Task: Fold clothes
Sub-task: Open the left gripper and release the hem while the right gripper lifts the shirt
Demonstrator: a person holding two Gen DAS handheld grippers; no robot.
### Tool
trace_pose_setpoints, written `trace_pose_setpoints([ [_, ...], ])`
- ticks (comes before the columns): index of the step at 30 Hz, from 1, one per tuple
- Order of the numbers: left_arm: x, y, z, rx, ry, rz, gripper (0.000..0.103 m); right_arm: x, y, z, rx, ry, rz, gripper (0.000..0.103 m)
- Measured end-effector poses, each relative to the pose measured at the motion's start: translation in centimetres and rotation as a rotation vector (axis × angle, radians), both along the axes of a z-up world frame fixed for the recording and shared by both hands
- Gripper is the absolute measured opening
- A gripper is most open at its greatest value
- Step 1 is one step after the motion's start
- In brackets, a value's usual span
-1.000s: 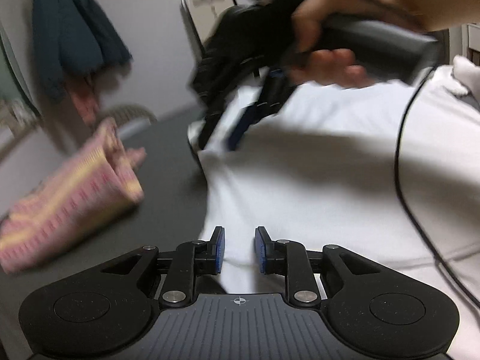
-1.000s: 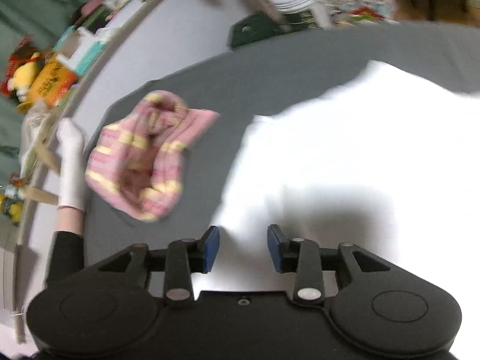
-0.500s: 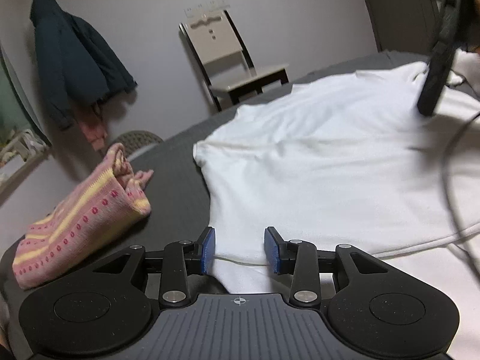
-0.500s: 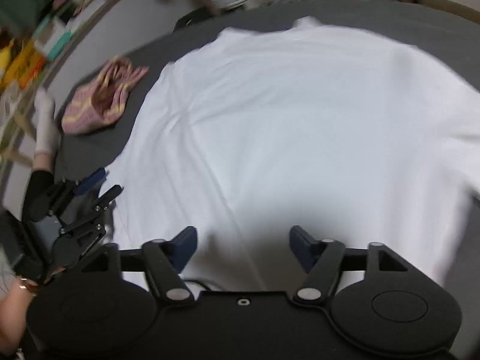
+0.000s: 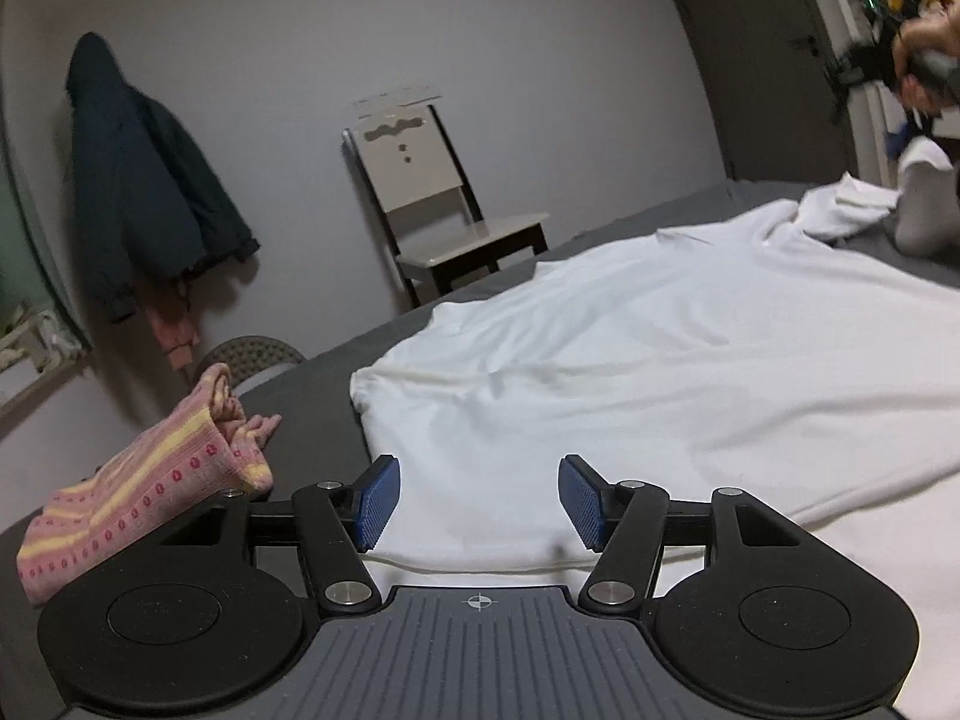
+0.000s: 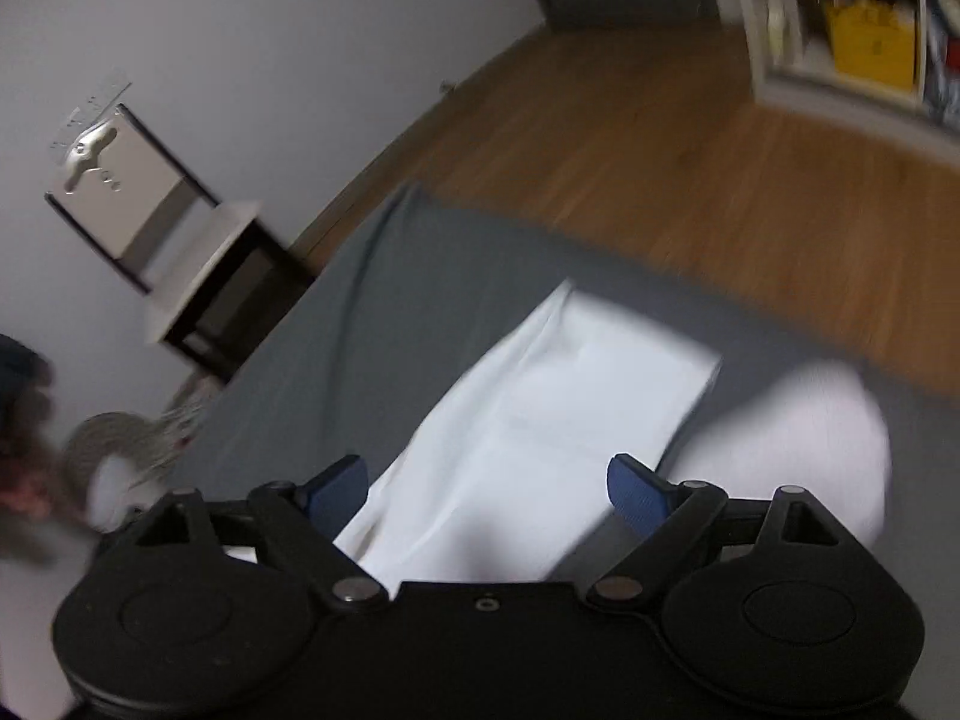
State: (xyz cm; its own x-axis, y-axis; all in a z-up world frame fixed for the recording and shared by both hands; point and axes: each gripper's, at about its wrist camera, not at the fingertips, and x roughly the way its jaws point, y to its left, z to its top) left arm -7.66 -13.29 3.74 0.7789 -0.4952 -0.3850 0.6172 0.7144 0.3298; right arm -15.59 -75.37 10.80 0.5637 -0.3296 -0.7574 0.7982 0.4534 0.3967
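- Left wrist view: left tool [image 5: 477,501] spread wide, empty, over near hem of white shirt [image 5: 630,360] lying flat on grey bed [image 5: 312,402]
- pink striped garment [image 5: 150,474] bunched beside shirt
- right tool [image 6: 486,492] spread, empty, above white sleeve [image 6: 540,414]

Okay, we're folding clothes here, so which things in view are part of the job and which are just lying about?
Part of the job:
white shirt, spread on the grey sheet
pink striped garment, beside it
left gripper and right gripper, both open

Just lying about:
chair
dark jacket hanging on the wall
shelf
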Motion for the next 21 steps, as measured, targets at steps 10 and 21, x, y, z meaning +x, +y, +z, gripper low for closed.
trace_pose_setpoints([
  [10,0.1,0.6,0.3,-0.022,-0.018,0.129,0.06,5.5,-2.9,-3.4,-0.111,0.195,0.36,0.071],
  [21,0.3,-0.2,-1.4,0.018,0.015,0.132,0.06,10.7,-0.4,-6.6,-0.228,0.358,0.345,0.043],
])
